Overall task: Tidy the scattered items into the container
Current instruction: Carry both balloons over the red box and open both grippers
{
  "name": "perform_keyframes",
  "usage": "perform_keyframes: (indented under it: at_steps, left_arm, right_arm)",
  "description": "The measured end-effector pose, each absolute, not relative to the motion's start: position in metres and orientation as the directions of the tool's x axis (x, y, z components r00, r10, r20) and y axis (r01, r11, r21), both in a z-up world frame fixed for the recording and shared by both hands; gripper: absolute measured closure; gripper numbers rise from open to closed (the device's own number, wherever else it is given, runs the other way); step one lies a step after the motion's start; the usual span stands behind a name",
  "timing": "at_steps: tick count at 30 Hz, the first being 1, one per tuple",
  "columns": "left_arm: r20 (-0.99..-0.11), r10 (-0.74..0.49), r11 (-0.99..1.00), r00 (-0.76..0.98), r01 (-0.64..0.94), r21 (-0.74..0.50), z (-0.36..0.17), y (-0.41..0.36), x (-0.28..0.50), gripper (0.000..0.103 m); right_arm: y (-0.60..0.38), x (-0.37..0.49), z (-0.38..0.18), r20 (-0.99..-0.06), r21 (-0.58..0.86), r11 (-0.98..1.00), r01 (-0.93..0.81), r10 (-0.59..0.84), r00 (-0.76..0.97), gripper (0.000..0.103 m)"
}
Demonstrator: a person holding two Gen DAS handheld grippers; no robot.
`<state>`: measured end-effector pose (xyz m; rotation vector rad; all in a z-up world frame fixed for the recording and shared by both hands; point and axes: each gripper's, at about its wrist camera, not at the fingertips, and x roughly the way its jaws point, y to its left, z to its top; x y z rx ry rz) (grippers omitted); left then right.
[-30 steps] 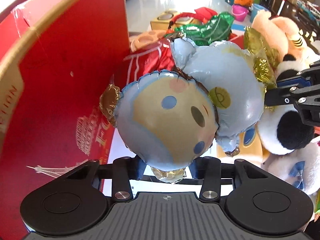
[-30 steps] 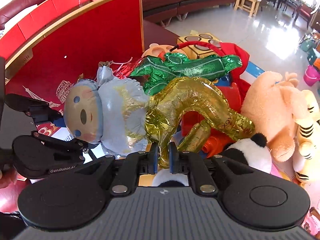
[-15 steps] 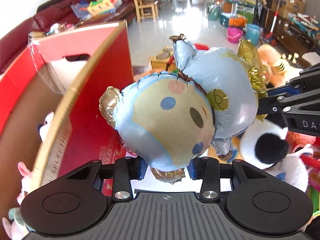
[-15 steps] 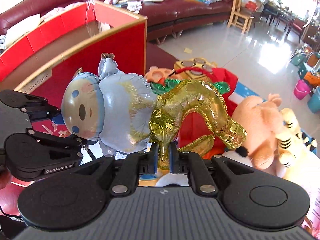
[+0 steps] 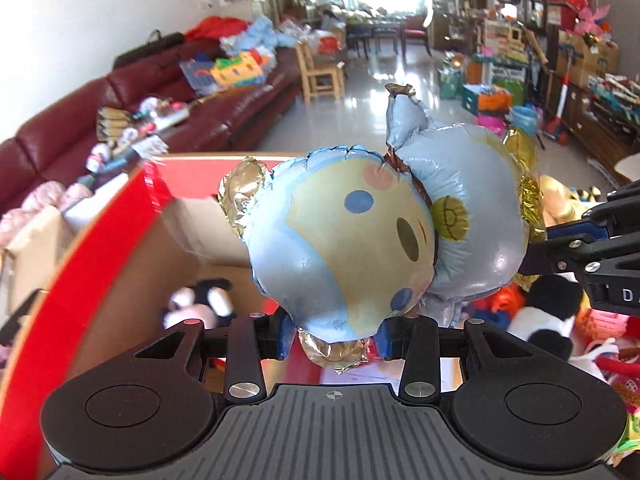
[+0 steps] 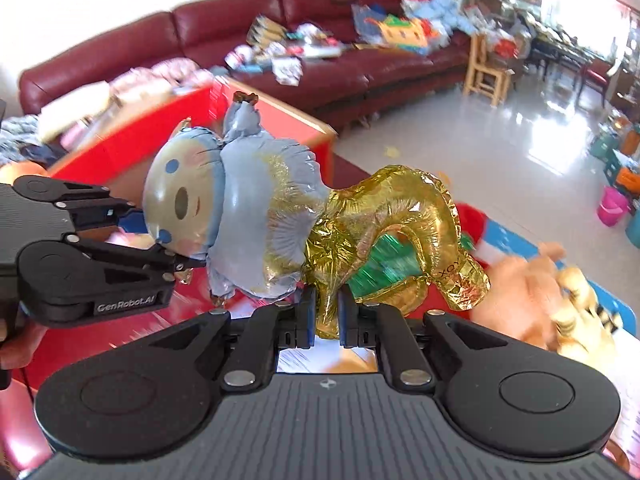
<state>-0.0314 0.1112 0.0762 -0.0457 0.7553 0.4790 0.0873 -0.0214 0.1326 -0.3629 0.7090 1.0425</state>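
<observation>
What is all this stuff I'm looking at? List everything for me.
doll balloon: one, pale blue, held up by its head, above the box's edge
gold balloon: one, gold foil, joined to the doll balloon
green balloon: one, behind the gold one
box: one, red outside, open, left
black-and-white plush: one, inside the box
panda plush: one, right, on the pile
peach plush: one, right
sofa: one, dark red, cluttered, behind
wooden chair: one, by the sofa
left gripper: black, blue fingers on the doll balloon
right gripper: black, pinching the gold balloon

Both wrist cameras close, angled down; both show balloon doll (image 5: pixel 360 248) (image 6: pixel 240 216), red box (image 5: pixel 120 216) (image 6: pixel 280 120).
</observation>
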Motion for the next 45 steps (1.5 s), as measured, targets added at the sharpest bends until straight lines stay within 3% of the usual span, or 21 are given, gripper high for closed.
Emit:
perform_keyframes:
  at_steps: [7, 14, 20, 28, 35, 38, 42, 45]
  left_arm:
    - [-0.612, 0.546, 0.813, 0.573, -0.54, 0.218, 0.114, 0.151, -0.086, 0.063]
    - [-0.585, 0.644, 0.736, 0.492, -0.607, 0.299, 0.126, 0.196, -0.117, 0.063]
    - [-0.651, 0.631, 0.718, 0.421, -0.634, 0.286, 0.103, 0.25, -0.119, 0.063]
    - [-0.735, 0.581, 0.743, 0.35, -0.596, 0.303, 0.055, 0.287, -0.093, 0.063]
    - [-0.78, 0.557, 0.776, 0.285, -0.514, 0.366, 0.011, 0.295, -0.061, 0.064]
    - [-0.812, 0.532, 0.788, 0.24, -0.491, 0.372, -0.009, 0.299, -0.051, 0.059]
    - [-0.833, 0.524, 0.79, 0.181, -0.47, 0.394, -0.035, 0.3, -0.04, 0.029]
    - [-0.835, 0.513, 0.785, 0.197, -0.502, 0.363, -0.033, 0.3, -0.04, 0.022]
  right_arm:
    - [0.028, 0.049, 0.161, -0.645, 0.134, 0.356, -0.925, 0.74, 0.191, 0.091]
    - [0.09, 0.027, 0.16, -0.661, 0.234, 0.302, -0.924, 0.747, 0.076, 0.091]
    - [0.133, 0.024, 0.142, -0.708, 0.308, 0.318, -0.896, 0.706, 0.007, 0.089]
    - [0.163, 0.025, 0.111, -0.771, 0.311, 0.348, -0.884, 0.637, -0.02, 0.078]
    - [0.173, 0.028, 0.085, -0.818, 0.292, 0.372, -0.881, 0.574, -0.028, 0.078]
    - [0.17, 0.033, 0.084, -0.819, 0.29, 0.377, -0.879, 0.573, -0.024, 0.078]
    - [0.159, 0.043, 0.091, -0.807, 0.283, 0.389, -0.877, 0.591, 0.001, 0.069]
    - [0.151, 0.051, 0.095, -0.8, 0.272, 0.403, -0.874, 0.599, 0.027, 0.063]
